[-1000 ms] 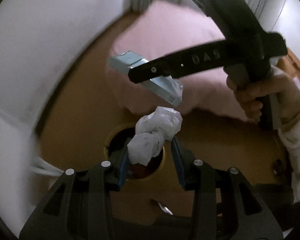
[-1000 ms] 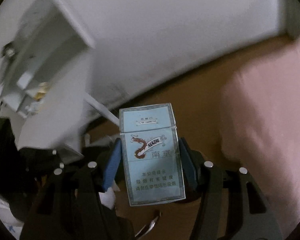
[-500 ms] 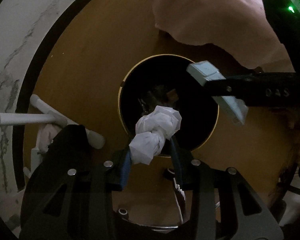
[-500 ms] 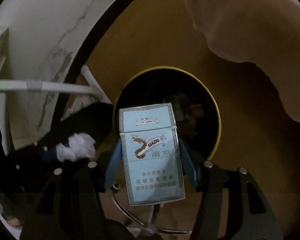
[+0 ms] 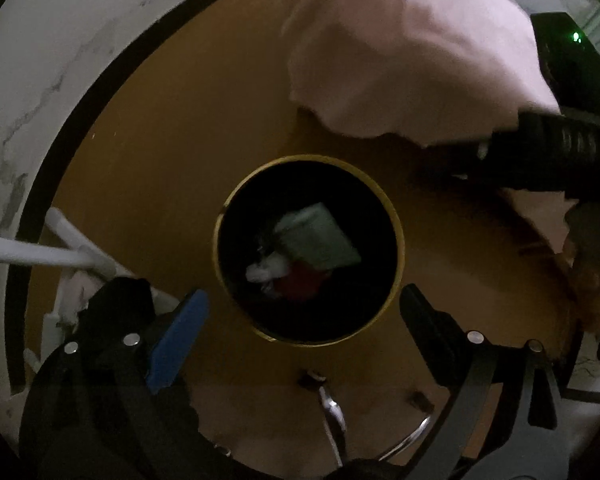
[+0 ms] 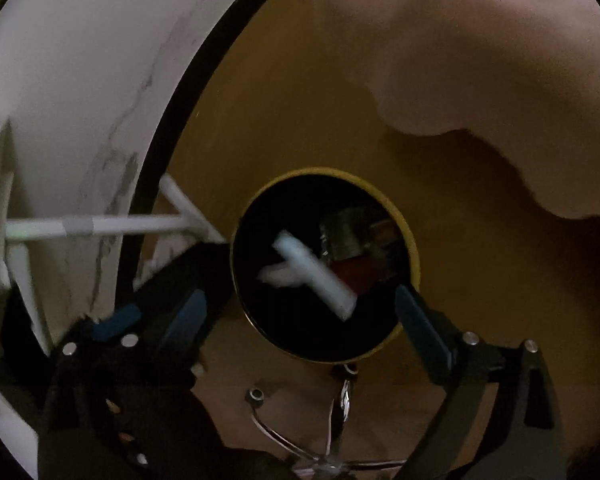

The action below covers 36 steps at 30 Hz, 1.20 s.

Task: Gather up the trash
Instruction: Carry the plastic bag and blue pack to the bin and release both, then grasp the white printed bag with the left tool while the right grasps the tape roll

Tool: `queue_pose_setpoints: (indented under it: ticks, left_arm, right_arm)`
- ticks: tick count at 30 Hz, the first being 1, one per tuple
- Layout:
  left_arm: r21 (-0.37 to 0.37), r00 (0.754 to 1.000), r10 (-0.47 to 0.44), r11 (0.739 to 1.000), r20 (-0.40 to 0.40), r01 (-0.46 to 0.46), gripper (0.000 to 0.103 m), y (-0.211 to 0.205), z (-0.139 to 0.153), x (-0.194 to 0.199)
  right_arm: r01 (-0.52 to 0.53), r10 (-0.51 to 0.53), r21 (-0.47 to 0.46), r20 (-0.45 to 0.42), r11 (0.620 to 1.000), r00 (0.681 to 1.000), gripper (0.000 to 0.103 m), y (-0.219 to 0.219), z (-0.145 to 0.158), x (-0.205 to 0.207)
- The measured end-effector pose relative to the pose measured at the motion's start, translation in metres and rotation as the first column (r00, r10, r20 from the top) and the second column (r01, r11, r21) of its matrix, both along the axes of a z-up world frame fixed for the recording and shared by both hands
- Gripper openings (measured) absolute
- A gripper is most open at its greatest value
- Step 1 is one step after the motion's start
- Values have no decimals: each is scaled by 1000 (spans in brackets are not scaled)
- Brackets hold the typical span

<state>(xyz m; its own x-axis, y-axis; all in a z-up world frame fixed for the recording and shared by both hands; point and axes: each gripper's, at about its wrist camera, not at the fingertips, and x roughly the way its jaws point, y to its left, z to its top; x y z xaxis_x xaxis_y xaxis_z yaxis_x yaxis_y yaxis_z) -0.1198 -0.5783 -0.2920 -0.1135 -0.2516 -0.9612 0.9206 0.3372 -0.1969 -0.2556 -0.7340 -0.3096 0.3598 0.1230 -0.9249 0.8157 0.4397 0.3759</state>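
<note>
A round black bin with a gold rim stands on the brown floor below both grippers. The light blue cigarette pack and the crumpled white tissue are inside the bin, blurred in the right wrist view. A red item lies in there too. My left gripper is open and empty above the bin's near rim. My right gripper is open and empty above the bin too; its black body shows at the right of the left wrist view.
A pink cloth lies on the floor beyond the bin. A white marble-look wall curves along the left. A white tube frame stands left of the bin. A chrome chair base is below.
Both grippers opened. The tissue dropped from the left one and the cigarette pack from the right one into the bin. Earlier, both views swung down over the bin.
</note>
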Motion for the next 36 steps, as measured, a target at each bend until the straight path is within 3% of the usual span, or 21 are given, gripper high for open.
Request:
queue_pose_setpoints:
  ticks: [1,3,4,7,9,13,15,17,19,20,22,23,25,26,28,29,31,32,34,36]
  left_arm:
    - [-36,1000,-7,999,2,7,94,1,9,-3]
    - [-186,999,-31,982,34,37,94,6,46,-13]
    - [-267,997,-43,962,62,58,94,9,70,-20]
    - [-396,995,-46,915,84,76,94,19,124,-28]
    - [-474,994,-15,878,106,64,95,31,169,-26]
    - [-598,975,129,801,182,6,96,78,242,-3]
    - [-632,947,238,773,217,-49,96,117,268,18]
    - [-641,905,348,759,245,-118,96,159,284,41]
    - [-632,847,461,746,264,-209,96,205,289,68]
    - [-617,793,547,730,269,-294,96,243,289,89]
    - [-602,714,647,691,267,-400,96,290,286,113]
    - [-588,635,726,643,264,-490,96,334,282,133]
    - [-575,534,805,572,257,-585,96,384,277,153]
    - [-562,451,856,509,252,-652,96,424,274,169]
    - [-542,359,902,432,241,-721,96,471,272,189]
    - [-528,308,925,379,221,-760,96,497,268,201]
    - [-508,260,950,311,171,-803,96,529,263,220]
    - [-492,254,954,299,158,-817,96,542,261,231]
    - [-472,266,948,318,176,-822,96,552,255,250]
    - [-453,310,926,376,216,-808,96,556,254,263]
  right_arm:
    - [20,-21,-93,-4,995,1000,93,-1,25,-7]
    - [44,-47,-257,-8,965,999,96,3,69,-20]
    - [68,-68,-327,11,942,998,96,7,90,-25]
    - [166,-142,-517,86,840,986,96,24,156,-37]
    - [193,-138,-586,138,787,981,96,38,191,-35]
    - [175,-55,-611,210,772,976,96,68,228,-11]
    - [131,15,-640,217,758,976,96,88,240,13]
    - [61,108,-677,205,733,973,96,110,249,38]
    - [-20,225,-725,187,688,956,96,143,256,67]
    - [-71,297,-751,172,657,939,96,162,259,83]
    - [-188,444,-786,120,589,888,96,204,261,124]
    - [-223,488,-787,111,575,866,96,218,260,138]
    - [-296,588,-769,126,567,799,96,253,261,171]
    - [-331,643,-758,148,562,752,96,277,263,192]
    - [-367,700,-756,165,542,694,96,309,267,219]
    - [-386,730,-759,167,524,663,96,329,270,234]
    - [-413,770,-759,177,503,614,96,366,276,263]
    - [-430,789,-752,190,500,585,96,385,279,276]
    - [-468,823,-736,211,489,528,96,417,279,298]
    - [-514,857,-727,200,454,474,96,455,280,323]
